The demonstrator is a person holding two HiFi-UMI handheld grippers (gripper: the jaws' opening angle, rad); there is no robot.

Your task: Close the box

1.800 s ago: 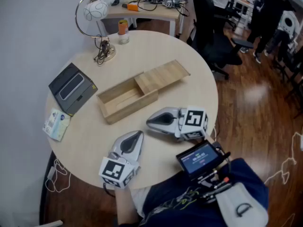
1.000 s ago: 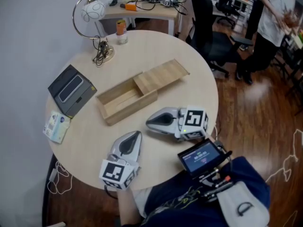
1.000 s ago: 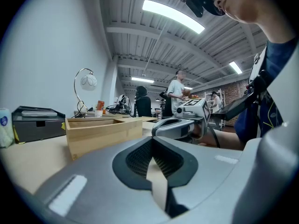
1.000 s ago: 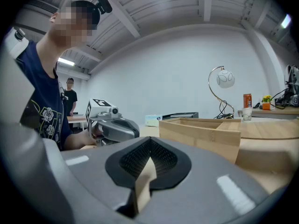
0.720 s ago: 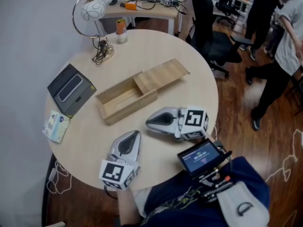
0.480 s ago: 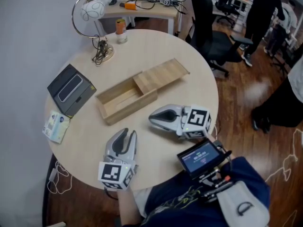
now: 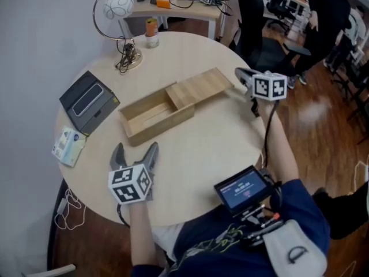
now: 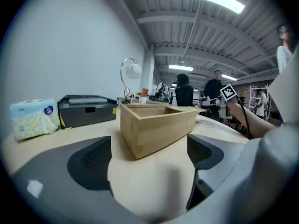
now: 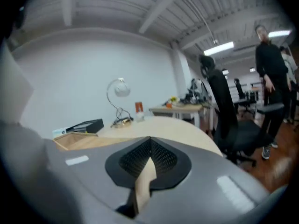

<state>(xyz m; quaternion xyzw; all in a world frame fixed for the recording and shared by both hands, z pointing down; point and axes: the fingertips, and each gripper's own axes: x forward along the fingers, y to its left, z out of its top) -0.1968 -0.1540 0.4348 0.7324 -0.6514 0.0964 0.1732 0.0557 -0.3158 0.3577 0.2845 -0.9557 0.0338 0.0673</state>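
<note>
The wooden box [image 7: 151,120] lies in the middle of the round table [image 7: 219,149]. Its sliding lid [image 7: 199,88] is drawn halfway out toward the far right. My left gripper [image 7: 135,153] hovers just short of the box's near-left corner. Its jaws are opening, and nothing is between them. In the left gripper view the box corner [image 8: 156,125] stands just ahead of the left gripper [image 8: 149,162]. My right gripper [image 7: 242,77] is at the lid's outer end, shut on nothing. The right gripper view shows the right gripper [image 9: 148,160] with its pads together and the box [image 9: 77,141] off to the left.
A globe lamp [image 7: 118,7] and an orange bottle [image 7: 151,27] stand at the table's far side. A grey device [image 7: 89,103] and a tissue pack [image 7: 68,145] lie at the left. A small screen [image 7: 242,189] sits by my body. An office chair [image 7: 259,33] and a person [image 7: 328,16] are beyond the table.
Both grippers left their resting spots near me. The left one moved left toward the box's near corner and opened. The right one swung far out to the lid's end.
</note>
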